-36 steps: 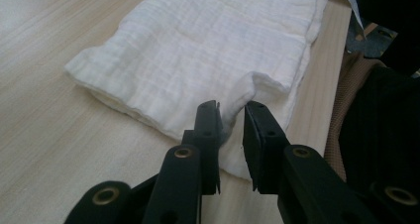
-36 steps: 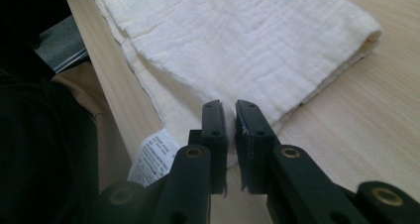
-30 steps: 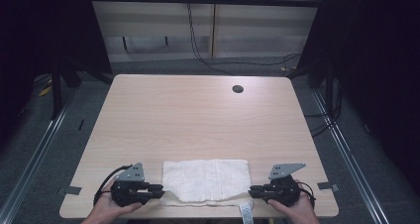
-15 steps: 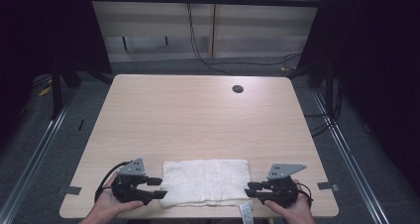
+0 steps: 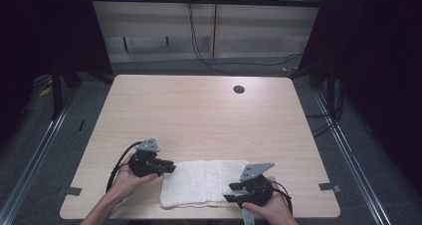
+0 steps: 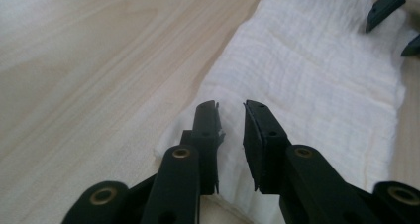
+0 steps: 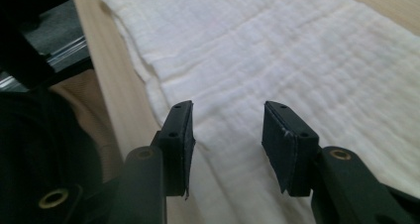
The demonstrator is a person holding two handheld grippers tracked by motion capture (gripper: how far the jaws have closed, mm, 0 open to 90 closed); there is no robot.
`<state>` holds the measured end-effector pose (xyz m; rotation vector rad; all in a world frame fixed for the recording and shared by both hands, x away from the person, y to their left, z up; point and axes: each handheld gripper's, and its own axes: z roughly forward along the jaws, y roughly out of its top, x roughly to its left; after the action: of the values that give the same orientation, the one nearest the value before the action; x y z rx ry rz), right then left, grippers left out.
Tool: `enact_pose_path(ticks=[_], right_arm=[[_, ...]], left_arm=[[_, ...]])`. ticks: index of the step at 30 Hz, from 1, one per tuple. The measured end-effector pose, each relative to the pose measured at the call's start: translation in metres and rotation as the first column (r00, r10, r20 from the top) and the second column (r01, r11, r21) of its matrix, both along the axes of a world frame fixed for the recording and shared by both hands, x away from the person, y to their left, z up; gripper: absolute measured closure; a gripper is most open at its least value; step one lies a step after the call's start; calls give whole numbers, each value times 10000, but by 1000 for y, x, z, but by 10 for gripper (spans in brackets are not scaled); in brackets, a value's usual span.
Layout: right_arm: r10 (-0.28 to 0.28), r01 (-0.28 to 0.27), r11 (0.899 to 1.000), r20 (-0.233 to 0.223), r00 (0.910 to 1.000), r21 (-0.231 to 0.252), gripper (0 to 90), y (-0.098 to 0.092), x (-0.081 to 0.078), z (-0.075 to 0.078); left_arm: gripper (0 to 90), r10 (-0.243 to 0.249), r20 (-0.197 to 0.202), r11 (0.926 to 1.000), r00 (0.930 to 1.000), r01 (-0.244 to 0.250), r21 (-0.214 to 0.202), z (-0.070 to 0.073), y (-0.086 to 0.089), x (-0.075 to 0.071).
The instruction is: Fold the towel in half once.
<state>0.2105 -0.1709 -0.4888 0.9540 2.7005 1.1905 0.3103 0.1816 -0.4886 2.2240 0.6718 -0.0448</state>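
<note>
One white cloth (image 5: 204, 182), folded into a flat rectangle, lies on the tabletop (image 5: 199, 120) near the front edge, with its long axis running from left to right across the person's side. Two hand-held grippers work it, one at each short end.

The left hand-held gripper (image 5: 169, 166) sits at the cloth's left end, toward the far corner, and points right along the long axis. In the left gripper view its jaws stand a narrow gap apart over the cloth's corner; they have just been closing, and no fabric is visibly pinched between the pads (image 6: 257, 135), so it reads as released but nearly shut.

The right hand-held gripper (image 5: 233, 192) sits at the right end, toward the near corner, and points left. Its jaws have just been opening, and in the right gripper view they stand well apart above the cloth (image 7: 277, 55), holding nothing.

Both grippers are about equally close to the cloth, each just over its own end, so the cloth lies between them. The next grasp appears to depend on each gripper catching the corner directly ahead of its jaws.

Elsewhere on the tabletop there is one small dark round hole (image 5: 239, 89) near the far edge, well apart from the cloth.
</note>
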Motion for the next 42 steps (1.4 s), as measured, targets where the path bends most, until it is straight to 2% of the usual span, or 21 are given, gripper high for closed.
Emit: enact_pose_path(ticks=[3, 5, 7, 8, 10, 11, 13, 14, 16, 17, 19, 22, 24, 26, 28, 33, 34, 37, 38, 39, 42], right_arm=[[-52, 52, 10000, -1, 10000, -60, 519, -2, -1, -2], [86, -86, 9998, 8, 10000, -195, 481, -4, -4, -4], [192, -190, 9996, 75, 9998, -215, 454, -3, -6, -5], [341, -340, 9994, 115, 9994, -68, 450, -3, -8, -7], [418, -415, 9991, 267, 9988, -129, 452, -2, -8, -7], [572, -552, 9979, 601, 9966, -336, 475, -2, -11, -8], [603, -566, 9971, 750, 9954, -510, 488, -1, -12, -7], [665, -588, 9953, 1025, 9925, -767, 514, 1, -14, -7], [660, -551, 9941, 1182, 9908, -935, 515, 2, -15, -7], [600, -477, 9939, 1253, 9903, -994, 561, 2, -15, -7], [536, -412, 9941, 1249, 9907, -999, 596, 2, -15, -7], [386, -278, 9951, 1144, 9927, -949, 753, -2, -9, -6], [248, -161, 9950, 876, 9958, -988, 831, -6, -3, -5], [213, -137, 9954, 795, 9966, -949, 835, -7, -3, -5], [241, -185, 9959, 619, 9978, -887, 846, -13, -1, -4], [106, -65, 9962, 464, 9989, -867, 853, -26, -3, -4], [38, -1, 9959, 417, 9991, -899, 853, -35, -6, -3], [-105, 140, 9963, 415, 9991, -852, 852, -43, -9, -3], [-156, 170, 9974, 197, 9997, -695, 833, -49, -10, -4], [-156, 170, 9974, 197, 9997, -695, 833, -49, -10, -4], [-408, 427, 9980, 388, 9984, -477, 679, -48, -11, 1]], left_arm=[[708, 211, -135, 9997, 9997, -212, -108, -2, 1, 1], [652, 212, -31, 9995, 9998, -211, 216, -6, 0, 1], [655, 206, 48, 9996, 9998, -207, 201, -7, 0, 1], [688, 70, 119, 9994, 9999, -74, 331, -7, -2, 0], [701, 75, 148, 9993, 9999, -81, 361, -8, -3, -1], [744, 120, 171, 9996, 9998, -125, 271, -9, -6, -2], [762, 110, 80, 9998, 9999, -112, 181, -10, -7, -2], [776, 162, 153, 9998, 9998, -163, 111, -10, -8, -2], [781, 151, 176, 9998, 9997, -154, 127, -10, -8, -3], [804, 183, 272, 9993, 9995, -191, 319, -10, -8, -3], [848, 196, 262, 9994, 9995, -203, 272, -10, -9, -3], [881, 240, 81, 9997, 9997, -241, 94, -12, -12, 0], [895, 137, 153, 9994, 9998, -142, 312, -10, -18, -1], [897, 114, 130, 9996, 9999, -117, 254, -10, -20, -1], [900, 89, -92, 9998, 9999, -87, 203, -10, -26, 2], [900, -5, -136, 9997, 9999, 8, 228, -10, -36, 1], [900, -133, -202, 9996, 9997, 138, 227, -10, -39, 1], [900, -365, -221, 9989, 9991, 372, 294, -9, -44, -1], [900, -343, -242, 9993, 9991, 346, 119, -9, -45, -2], [899, -343, -242, 9993, 9991, 346, 119, -9, -45, -2], [872, -445, -202, 9986, 9988, 439, -309, -6, -41, -1]])
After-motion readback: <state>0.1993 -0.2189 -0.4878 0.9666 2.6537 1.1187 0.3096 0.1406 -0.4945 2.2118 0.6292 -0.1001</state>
